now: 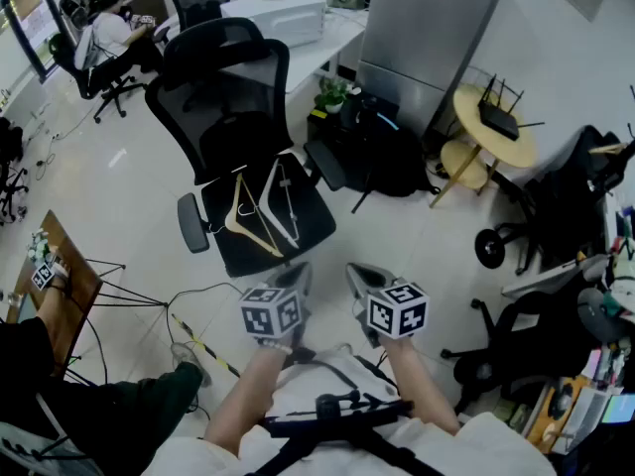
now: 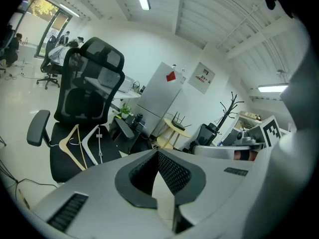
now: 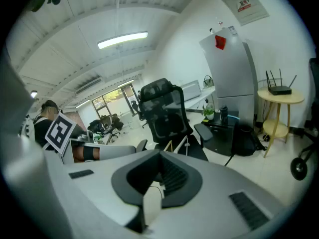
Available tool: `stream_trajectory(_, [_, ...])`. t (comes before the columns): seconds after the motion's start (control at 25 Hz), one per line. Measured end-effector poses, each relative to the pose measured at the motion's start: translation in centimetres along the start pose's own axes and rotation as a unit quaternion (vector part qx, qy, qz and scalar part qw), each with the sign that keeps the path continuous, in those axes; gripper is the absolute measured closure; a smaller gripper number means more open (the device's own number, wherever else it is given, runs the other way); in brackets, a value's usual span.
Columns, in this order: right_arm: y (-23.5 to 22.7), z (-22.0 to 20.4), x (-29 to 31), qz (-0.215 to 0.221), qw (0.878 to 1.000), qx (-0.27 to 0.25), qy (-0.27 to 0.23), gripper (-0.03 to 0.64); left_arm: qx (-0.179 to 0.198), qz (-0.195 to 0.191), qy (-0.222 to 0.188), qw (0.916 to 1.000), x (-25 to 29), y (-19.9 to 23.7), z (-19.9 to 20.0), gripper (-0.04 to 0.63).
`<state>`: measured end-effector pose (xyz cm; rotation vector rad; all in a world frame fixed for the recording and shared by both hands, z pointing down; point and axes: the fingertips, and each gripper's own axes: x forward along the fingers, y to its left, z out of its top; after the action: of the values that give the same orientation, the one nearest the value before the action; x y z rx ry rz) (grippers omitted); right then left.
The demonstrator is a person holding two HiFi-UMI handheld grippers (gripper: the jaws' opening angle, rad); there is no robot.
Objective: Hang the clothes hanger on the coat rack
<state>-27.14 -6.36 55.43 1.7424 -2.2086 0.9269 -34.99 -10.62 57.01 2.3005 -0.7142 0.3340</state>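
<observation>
Two hangers lie on the seat of a black office chair (image 1: pixel 238 97): a wooden hanger (image 1: pixel 248 224) and, to its right, a white hanger (image 1: pixel 285 204). The left gripper view shows the wooden hanger (image 2: pixel 71 146), the white hanger (image 2: pixel 93 142) and, far off at the right, a black coat rack (image 2: pixel 230 109). My left gripper (image 1: pixel 301 272) and right gripper (image 1: pixel 355 272) hover side by side just short of the seat's front edge, both shut and empty. In its own view the right gripper (image 3: pixel 160 156) points at the chair's seat; the left gripper (image 2: pixel 157 153) points right of the chair.
A grey cabinet (image 1: pixel 427 28) stands behind the chair, with black bags (image 1: pixel 387 162) at its foot and a round yellow side table (image 1: pixel 493 117) carrying a router. Another chair (image 1: pixel 516 340) is at the right. A wooden table (image 1: pixel 69 291) and floor cables (image 1: pixel 189 325) are at the left.
</observation>
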Motion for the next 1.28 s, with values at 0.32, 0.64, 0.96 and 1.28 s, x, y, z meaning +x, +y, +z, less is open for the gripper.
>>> stream_trajectory(0.32, [0.8, 2.0, 1.9, -0.016, 0.999, -0.002, -0.028, 0.584, -0.007, 0.006, -0.012, 0.9999, -1.2, 2.2, 1.7, 0.597])
stream_trajectory(0.64, [0.7, 2.8, 7.0, -0.033, 0.999, -0.019, -0.016, 0.584, -0.010, 0.020, -0.010, 0.9997, -2.1, 6.6, 2.4, 0.597])
stream_trajectory(0.96, [-1.9, 4.1, 14.2, -0.032, 0.999, -0.012, 0.016, 0.518, -0.032, 0.052, -0.002, 0.9981, 0.2, 11.7, 3.0, 0.597])
stream_trajectory(1.28, [-5.5, 2.9, 24.0, -0.012, 0.996, -0.021, 0.090, 0.411, -0.076, 0.108, 0.005, 0.9913, 4.5, 17.4, 3.6, 0.597])
